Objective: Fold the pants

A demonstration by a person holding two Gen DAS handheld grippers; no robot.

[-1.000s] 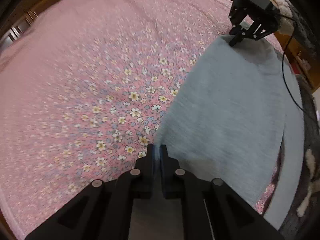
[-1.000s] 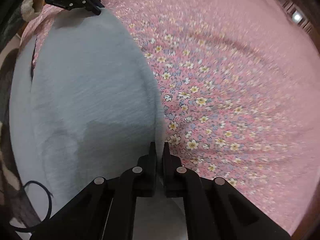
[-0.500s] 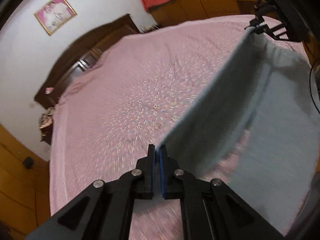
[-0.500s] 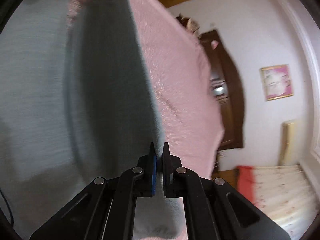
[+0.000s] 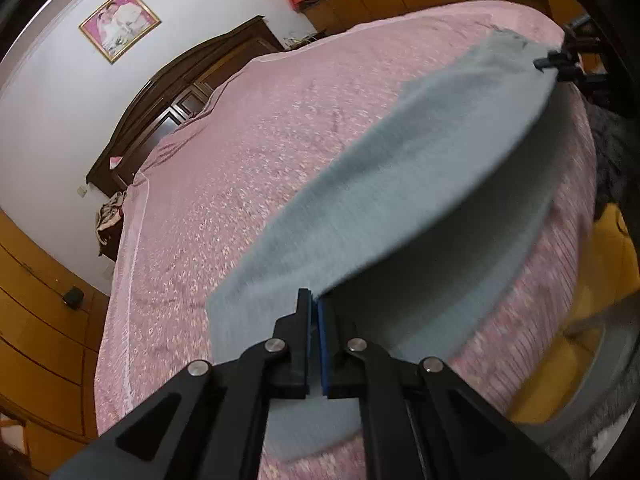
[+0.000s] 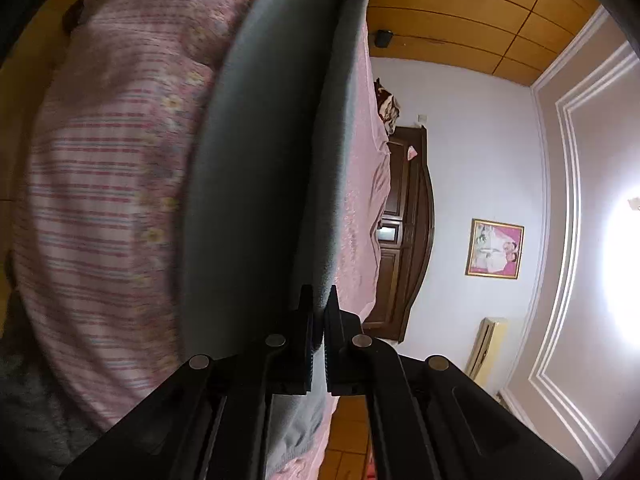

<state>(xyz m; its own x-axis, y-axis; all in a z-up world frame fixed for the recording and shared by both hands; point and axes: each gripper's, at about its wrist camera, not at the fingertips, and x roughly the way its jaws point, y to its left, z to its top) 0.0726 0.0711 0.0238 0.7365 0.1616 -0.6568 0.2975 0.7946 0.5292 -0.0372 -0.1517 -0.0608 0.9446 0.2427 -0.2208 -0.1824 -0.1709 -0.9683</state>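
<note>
The grey pants (image 5: 400, 184) hang stretched between my two grippers above the pink floral bed (image 5: 240, 152). My left gripper (image 5: 314, 308) is shut on one corner of the cloth edge. My right gripper (image 6: 319, 304) is shut on the other corner; it also shows at the far right of the left wrist view (image 5: 560, 66). In the right wrist view the pants (image 6: 272, 160) run away from me as a taut, edge-on sheet, with the lower part draped down over the bed's edge.
The bed's striped pink side (image 6: 100, 208) drops to a wooden floor (image 5: 580, 340). A dark wooden headboard (image 5: 180, 92) stands at the far end. Wooden cabinets (image 5: 36, 320) line the wall to the left. A framed picture (image 5: 119, 24) hangs on the wall.
Both grippers have lifted the pants' edge off the bed and swung it up and over. The cloth lay flat a second ago and now hangs taut in the air.
</note>
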